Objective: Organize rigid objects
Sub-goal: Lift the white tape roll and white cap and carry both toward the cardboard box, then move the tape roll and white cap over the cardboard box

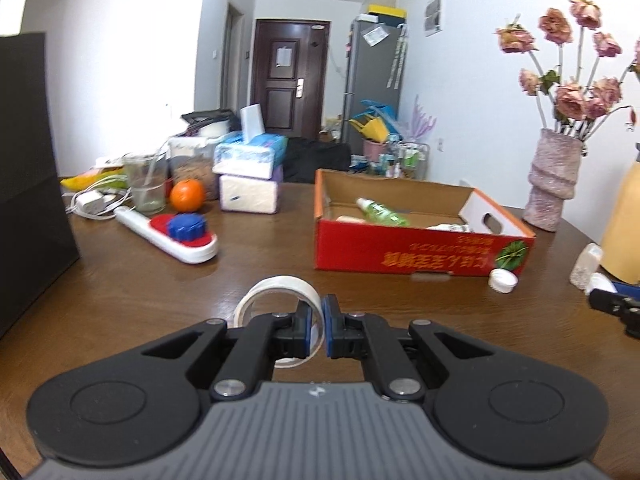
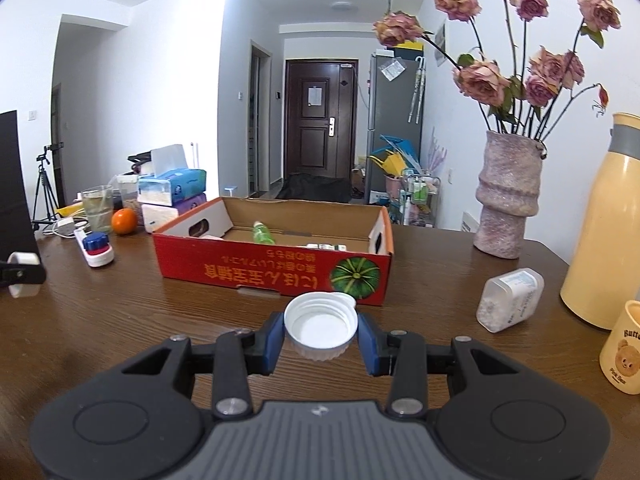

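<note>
My left gripper [image 1: 317,326] is shut on the rim of a white tape roll [image 1: 276,292], held above the wooden table [image 1: 160,288]; the roll also shows at the left edge of the right wrist view [image 2: 22,258]. My right gripper [image 2: 322,338] is shut on a white bottle cap [image 2: 320,326], its hollow side up, just in front of the red cardboard box [image 2: 276,274]. The cap also shows in the left wrist view [image 1: 502,279]. The box [image 1: 420,252] is open and holds a green bottle [image 1: 382,212] and other small items.
A white holder with a blue cap [image 1: 186,228], an orange [image 1: 187,195], a glass [image 1: 145,188] and tissue packs [image 1: 250,168] stand at the left back. A pink vase [image 2: 506,200], a yellow flask [image 2: 604,232], a white jar [image 2: 510,300] and a bear mug [image 2: 622,350] stand at the right.
</note>
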`<state>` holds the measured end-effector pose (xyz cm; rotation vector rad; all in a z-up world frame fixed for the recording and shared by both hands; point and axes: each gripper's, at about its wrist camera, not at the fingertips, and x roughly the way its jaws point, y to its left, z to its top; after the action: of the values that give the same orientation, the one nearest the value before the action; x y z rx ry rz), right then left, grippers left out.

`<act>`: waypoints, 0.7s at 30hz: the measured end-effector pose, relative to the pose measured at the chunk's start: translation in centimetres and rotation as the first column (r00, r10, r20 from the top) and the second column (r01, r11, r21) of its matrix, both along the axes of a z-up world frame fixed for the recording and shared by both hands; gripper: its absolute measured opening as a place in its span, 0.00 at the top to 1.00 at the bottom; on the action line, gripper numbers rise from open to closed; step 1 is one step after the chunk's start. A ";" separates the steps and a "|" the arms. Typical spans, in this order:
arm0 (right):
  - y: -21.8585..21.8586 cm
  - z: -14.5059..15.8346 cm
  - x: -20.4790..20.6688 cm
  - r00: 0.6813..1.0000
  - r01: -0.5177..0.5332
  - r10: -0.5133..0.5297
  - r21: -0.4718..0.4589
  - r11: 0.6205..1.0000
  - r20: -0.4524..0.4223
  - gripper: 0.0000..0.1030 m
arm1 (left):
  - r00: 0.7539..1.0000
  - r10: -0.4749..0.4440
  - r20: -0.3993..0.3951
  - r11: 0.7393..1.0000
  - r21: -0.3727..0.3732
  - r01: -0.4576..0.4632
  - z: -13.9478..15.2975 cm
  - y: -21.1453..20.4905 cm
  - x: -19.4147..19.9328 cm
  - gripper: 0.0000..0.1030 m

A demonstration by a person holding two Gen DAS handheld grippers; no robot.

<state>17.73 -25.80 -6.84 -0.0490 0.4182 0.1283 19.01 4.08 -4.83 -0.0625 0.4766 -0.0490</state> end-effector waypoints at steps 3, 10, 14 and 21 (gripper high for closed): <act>0.5 0.2 0.1 1.000 -0.012 0.012 -0.001 1.000 0.002 0.62 | 1.000 -0.028 0.011 1.000 0.008 0.028 0.5 -1.1 0.2 0.93; 1.4 0.8 0.6 0.999 -0.034 0.034 0.000 0.999 0.007 0.62 | 0.997 -0.077 0.025 0.997 0.025 0.077 1.3 -3.3 0.9 0.93; 1.8 1.1 1.0 0.999 -0.043 0.043 -0.004 0.999 0.008 0.62 | 0.995 -0.096 0.029 0.995 0.035 0.095 1.8 -4.1 1.3 0.93; 2.6 1.6 2.0 0.999 -0.051 0.052 -0.022 0.998 0.016 0.62 | 0.992 -0.123 0.038 0.992 0.047 0.121 2.6 -5.4 2.3 0.93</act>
<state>19.70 -23.22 -5.22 -0.0821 0.4018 0.1741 21.33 -1.34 -2.24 0.0118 0.4403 -0.1588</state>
